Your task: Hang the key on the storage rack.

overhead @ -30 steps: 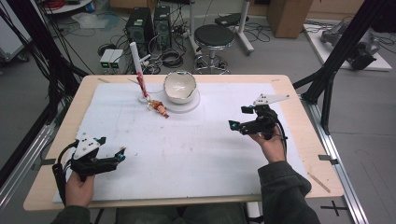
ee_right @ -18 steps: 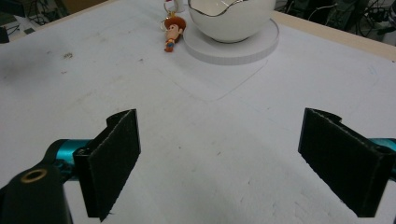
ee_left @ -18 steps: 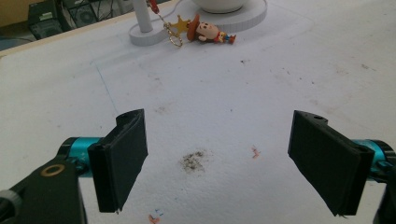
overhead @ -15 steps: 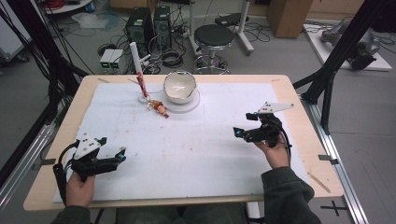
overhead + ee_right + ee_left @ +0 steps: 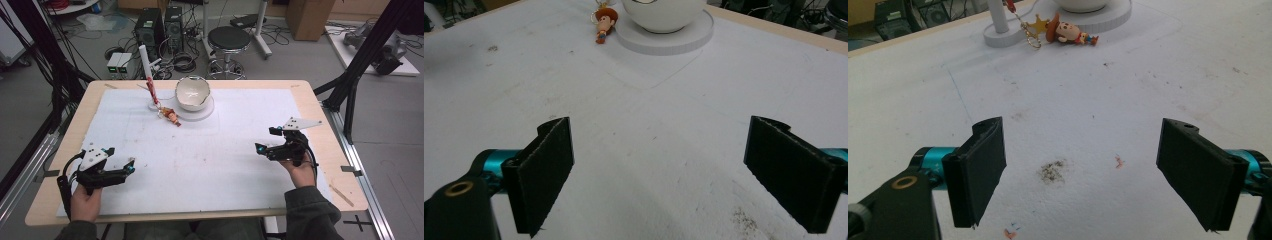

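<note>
A small toy figure keychain (image 5: 1068, 31) is marked by a brown hat, an orange-red body and a gold-coloured ring and star. The round ceramic bowl (image 5: 192, 93) is seen as white, as are its flat round base (image 5: 664, 35) and the upright post (image 5: 146, 62), which is wrapped in red lower down. The table's sheet (image 5: 210, 150) is white with faint brown and red specks. Black pads and teal fittings are carried by the left gripper (image 5: 1083, 172) and right gripper (image 5: 664, 175).

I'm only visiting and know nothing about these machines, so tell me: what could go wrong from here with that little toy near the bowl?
The small cowboy figure keychain lies right against the round white base under the white bowl, so a reaching jaw might nudge the bowl. Its gold chain runs toward the white post stand; pulling could perhaps tip that. Both the left gripper and the right gripper are open and far away.
</note>
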